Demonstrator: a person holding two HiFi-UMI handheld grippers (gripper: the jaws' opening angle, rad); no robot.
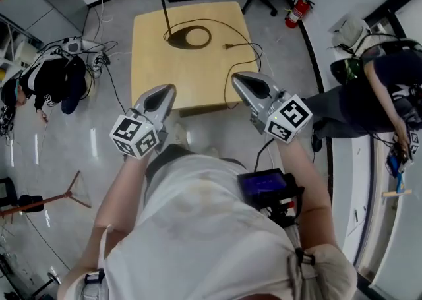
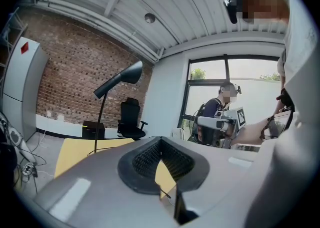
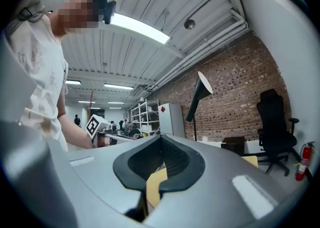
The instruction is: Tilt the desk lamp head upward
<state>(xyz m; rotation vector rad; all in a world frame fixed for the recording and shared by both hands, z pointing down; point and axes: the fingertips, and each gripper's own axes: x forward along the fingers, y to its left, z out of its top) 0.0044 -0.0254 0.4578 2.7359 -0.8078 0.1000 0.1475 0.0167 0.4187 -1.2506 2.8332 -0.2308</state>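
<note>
Over the near table edge, left gripper [image 1: 165, 91] and right gripper [image 1: 242, 84] both have their jaws closed on nothing and point roughly level across the wooden table [image 1: 151, 74]. Desk lamp stands at the far side, well apart from both: round base [image 1: 188, 37], thin pole [image 1: 165, 8], plug [image 1: 230, 46] lying loose on the tabletop. Lamp head [image 3: 199, 95] is a black cone with its open mouth higher than its neck, so it reads as angled up. That fits a finished tilt or one wanting more.

Judgement: head is light, shade smooth and likely slippery, joint probably stiff. Tall pole on a small base could rock. Best hold looks like the cone's narrow part near the neck, with the other gripper bracing the pole.

Head view shows the lamp head only as a dark shape, partly cut off at the top edge. The joint is too small to read in either gripper view.
</note>
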